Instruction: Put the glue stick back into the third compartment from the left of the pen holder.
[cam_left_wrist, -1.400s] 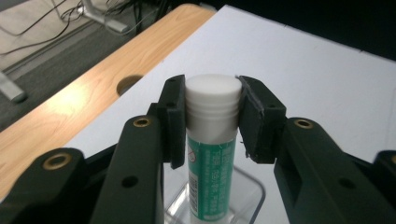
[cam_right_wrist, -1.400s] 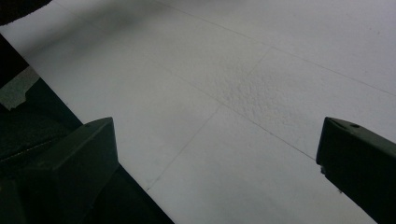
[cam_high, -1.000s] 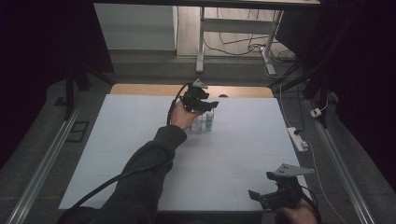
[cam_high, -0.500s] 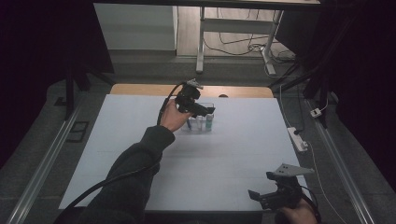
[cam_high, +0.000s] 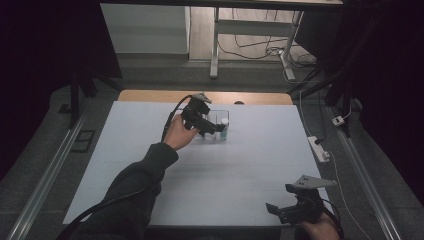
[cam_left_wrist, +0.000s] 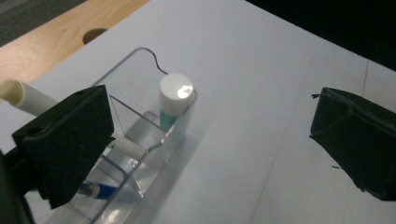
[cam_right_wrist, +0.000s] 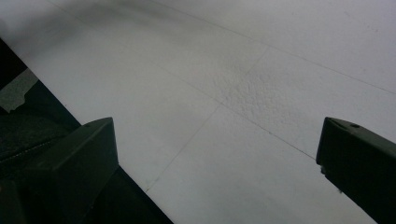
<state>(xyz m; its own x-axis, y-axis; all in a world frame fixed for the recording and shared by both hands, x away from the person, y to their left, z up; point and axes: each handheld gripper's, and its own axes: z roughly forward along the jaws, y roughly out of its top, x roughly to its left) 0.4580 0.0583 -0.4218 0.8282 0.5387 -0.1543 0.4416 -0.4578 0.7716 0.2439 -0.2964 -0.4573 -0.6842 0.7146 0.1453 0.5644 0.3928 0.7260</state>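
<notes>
A clear plastic organiser (cam_high: 218, 118) (cam_left_wrist: 140, 121) stands on the far middle of the white table (cam_high: 250, 160). A teal tube with a white cap (cam_high: 224, 130) (cam_left_wrist: 175, 98) stands upright in its end compartment. A white stick (cam_left_wrist: 21, 93) leans out of another compartment, and a blue item (cam_left_wrist: 95, 190) lies low inside. My left gripper (cam_high: 216, 128) (cam_left_wrist: 212, 126) is open, its jaws wide apart just in front of the organiser and holding nothing. My right gripper (cam_high: 280, 198) (cam_right_wrist: 215, 140) is open and empty over bare table at the near right.
A wooden strip with a hole (cam_left_wrist: 95, 35) borders the table's far edge (cam_high: 205, 96). A white power strip (cam_high: 319, 149) lies off the right side, by a metal rail (cam_high: 370, 180). Desk legs and cables (cam_high: 250, 47) stand on the floor beyond.
My left gripper has drawn back toward the person and slightly left, away from the organiser's top. The right gripper has stayed put.
</notes>
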